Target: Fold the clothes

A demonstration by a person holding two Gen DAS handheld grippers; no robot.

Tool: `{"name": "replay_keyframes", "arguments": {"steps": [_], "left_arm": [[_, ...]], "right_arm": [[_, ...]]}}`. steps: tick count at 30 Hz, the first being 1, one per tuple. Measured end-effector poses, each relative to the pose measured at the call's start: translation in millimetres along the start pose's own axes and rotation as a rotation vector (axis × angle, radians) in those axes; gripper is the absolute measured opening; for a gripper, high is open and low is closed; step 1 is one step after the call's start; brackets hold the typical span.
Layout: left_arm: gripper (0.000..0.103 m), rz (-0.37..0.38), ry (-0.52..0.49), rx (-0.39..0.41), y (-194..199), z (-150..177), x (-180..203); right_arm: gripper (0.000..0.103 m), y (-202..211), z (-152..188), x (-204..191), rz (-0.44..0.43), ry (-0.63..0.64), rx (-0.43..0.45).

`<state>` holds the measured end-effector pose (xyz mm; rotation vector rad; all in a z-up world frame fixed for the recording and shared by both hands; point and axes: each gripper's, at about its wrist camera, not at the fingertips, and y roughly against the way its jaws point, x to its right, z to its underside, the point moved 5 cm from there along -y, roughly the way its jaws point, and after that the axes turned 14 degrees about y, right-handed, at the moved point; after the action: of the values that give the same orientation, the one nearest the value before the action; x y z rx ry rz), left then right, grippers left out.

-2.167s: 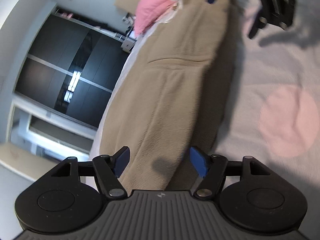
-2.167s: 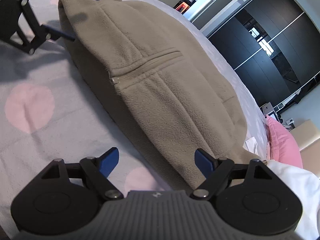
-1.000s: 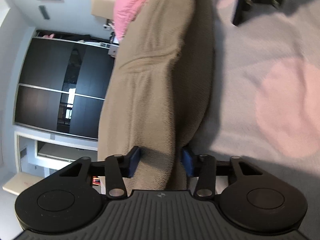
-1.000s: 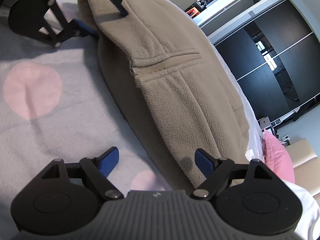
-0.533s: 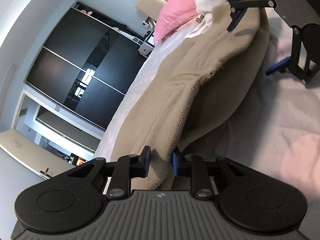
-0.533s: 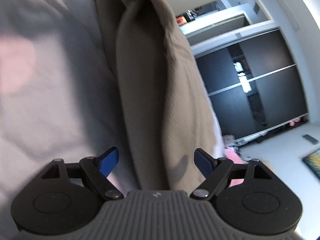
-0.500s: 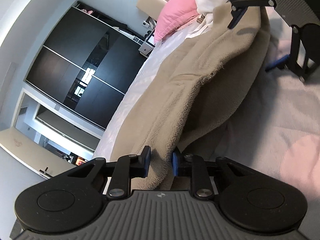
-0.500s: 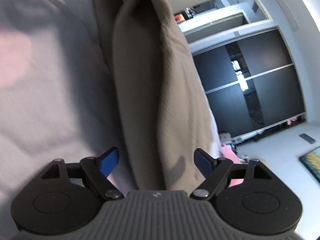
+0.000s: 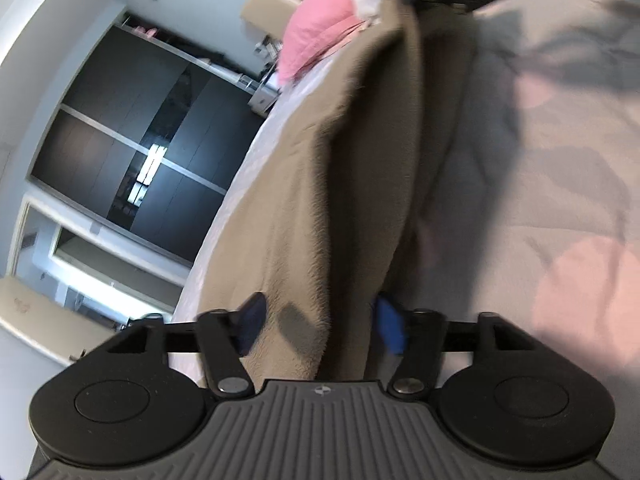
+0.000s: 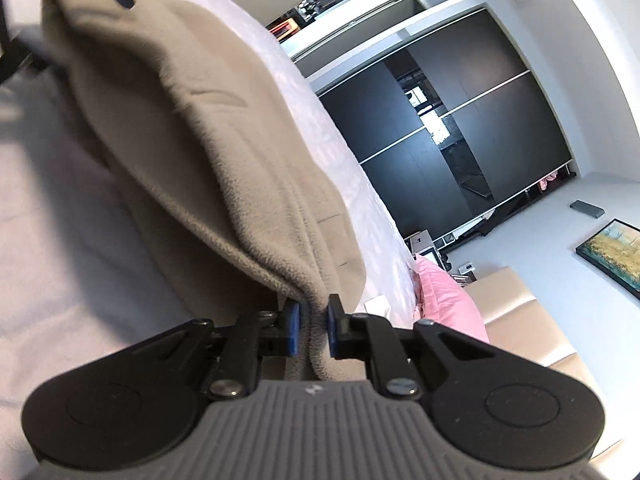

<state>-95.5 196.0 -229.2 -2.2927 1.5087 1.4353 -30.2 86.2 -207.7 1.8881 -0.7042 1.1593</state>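
We angle both grippers slightly downward over the bed. Our right gripper is closing, its blue pads pinching a corner of the tan fleece garment, which lies lifted along the bed's edge. Our left gripper is opening, pads spread with fleece between them.

A tan fleece garment lies on a grey bedspread with pale pink dots.
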Motion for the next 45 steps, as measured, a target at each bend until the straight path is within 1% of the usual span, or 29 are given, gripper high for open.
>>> {"name": "replay_keyframes", "arguments": {"steps": [2, 5, 7, 9, 10, 11, 13, 17, 19, 21, 22, 24, 27, 29, 30, 31, 32, 33, 34, 35, 37, 41, 42, 43, 44, 45], "left_arm": [[0.063, 0.000, -0.034, 0.003, -1, 3, 7], [0.065, -0.018, -0.065, -0.023, -9, 9, 13], [0.065, -0.051, -0.078, -0.034, -13, 14, 13], [0.065, -0.082, -0.070, -0.028, -14, 15, 9], [0.062, -0.090, -0.054, -0.027, -15, 15, 5], [0.053, -0.090, -0.029, -0.031, -15, 13, 0], [0.040, -0.089, 0.018, -0.035, -16, 9, -9], [0.023, -0.091, 0.088, -0.014, -9, -1, -24], [0.021, -0.101, 0.115, 0.000, -6, -5, -31], [0.019, -0.112, 0.145, 0.007, -3, -9, -38], [0.019, -0.117, 0.154, 0.010, -2, -10, -40], [0.019, -0.125, 0.161, 0.014, 1, -13, -43], [0.019, -0.125, 0.169, 0.012, 3, -15, -46], [0.019, -0.125, 0.166, 0.010, 4, -15, -45], [0.019, -0.125, 0.160, 0.009, 4, -14, -45], [0.019, -0.126, 0.154, 0.009, 4, -14, -44], [0.021, -0.127, 0.148, 0.008, 4, -13, -43], [0.023, -0.132, 0.140, 0.005, 3, -12, -42], [0.029, -0.141, 0.130, 0.000, 1, -10, -42], [0.038, -0.146, 0.127, -0.008, 0, -8, -43], [0.047, -0.149, 0.135, -0.027, -4, -5, -45], [0.046, -0.151, 0.148, -0.060, -6, -3, -51], [0.043, -0.146, 0.163, -0.065, -4, -4, -55], [0.032, -0.140, 0.179, -0.071, -3, -5, -59], [0.024, -0.139, 0.193, -0.073, 0, -6, -63], [0.021, -0.142, 0.208, -0.067, 5, -9, -69]], "right_arm": [[0.015, 2, 0, -1, 0.001, 0.002, 0.002], [0.015, 2, 1, 2, 0.002, -0.009, 0.005], [0.015, 1, 1, 6, 0.003, -0.017, 0.008], [0.015, 1, 0, 7, 0.001, -0.018, 0.009], [0.015, 0, -1, 7, -0.001, -0.018, 0.009], [0.015, 0, -2, 7, -0.003, -0.018, 0.009], [0.015, -2, -2, 7, -0.007, -0.013, 0.009], [0.016, -5, -1, 4, -0.003, 0.014, 0.007], [0.019, -5, 1, 1, -0.002, 0.031, 0.001], [0.042, -10, 4, -2, -0.008, 0.052, -0.019], [0.044, -13, 5, -3, -0.011, 0.062, -0.028], [0.044, -17, 10, -6, -0.024, 0.084, -0.056], [0.047, -19, 22, -15, -0.028, 0.131, -0.119], [0.047, -23, 29, -16, -0.030, 0.139, -0.157], [0.045, -23, 31, -13, -0.033, 0.123, -0.162], [0.039, -22, 31, -10, -0.033, 0.101, -0.157], [0.022, -21, 29, -6, -0.033, 0.084, -0.153], [0.017, -20, 28, -2, -0.033, 0.066, -0.148], [0.017, -18, 27, 1, -0.027, 0.055, -0.147], [0.016, -17, 26, 4, -0.023, 0.043, -0.144], [0.016, -14, 24, 10, -0.014, 0.022, -0.138], [0.016, -10, 22, 20, 0.005, -0.005, -0.125], [0.016, -10, 21, 22, 0.010, -0.010, -0.123], [0.016, -10, 21, 25, 0.012, -0.012, -0.120], [0.016, -8, 20, 28, 0.018, -0.015, -0.115], [0.016, -6, 19, 31, 0.024, -0.018, -0.109]]}}
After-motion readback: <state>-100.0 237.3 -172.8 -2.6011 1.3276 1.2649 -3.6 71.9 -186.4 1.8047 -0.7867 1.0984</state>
